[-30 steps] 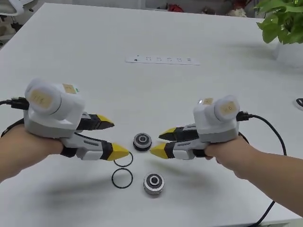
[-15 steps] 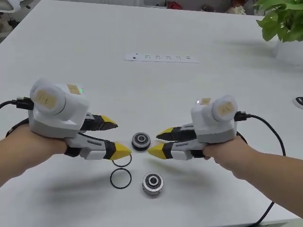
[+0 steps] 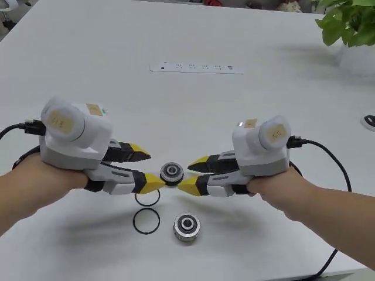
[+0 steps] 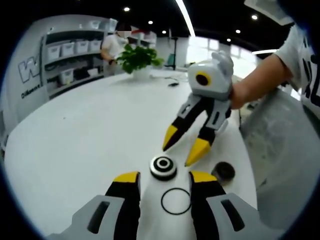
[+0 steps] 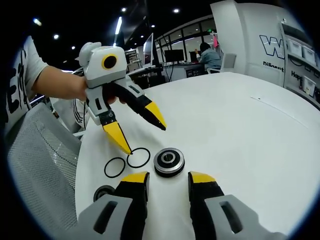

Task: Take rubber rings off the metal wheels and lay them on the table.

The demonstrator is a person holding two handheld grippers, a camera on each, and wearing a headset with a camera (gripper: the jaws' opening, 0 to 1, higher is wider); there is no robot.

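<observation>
A small metal wheel (image 3: pixel 171 172) with a dark rim lies on the white table (image 3: pixel 193 111), between my two grippers. My left gripper (image 3: pixel 151 170) is open, its yellow tips just left of the wheel. My right gripper (image 3: pixel 188 174) is open too, tips just right of it. The left gripper view has the wheel (image 4: pixel 163 167) right ahead of its own open gripper (image 4: pixel 165 177), and the right gripper (image 4: pixel 183 148) facing it. The right gripper view has the wheel (image 5: pixel 169 161) ahead of its gripper (image 5: pixel 168 177). Two loose black rubber rings (image 3: pixel 147 197) (image 3: pixel 146 220) lie nearer me, beside a second wheel (image 3: pixel 186 226).
A white power strip (image 3: pixel 195 68) lies flat farther back on the table. A potted plant (image 3: pixel 348 23) stands at the far right corner. A black cable (image 3: pixel 337 170) trails from the right gripper towards the table's front edge.
Both grippers have closed in on the middle wheel from either side, so their tips now flank it closely. Both stay open. The wheels and rings have not moved.
</observation>
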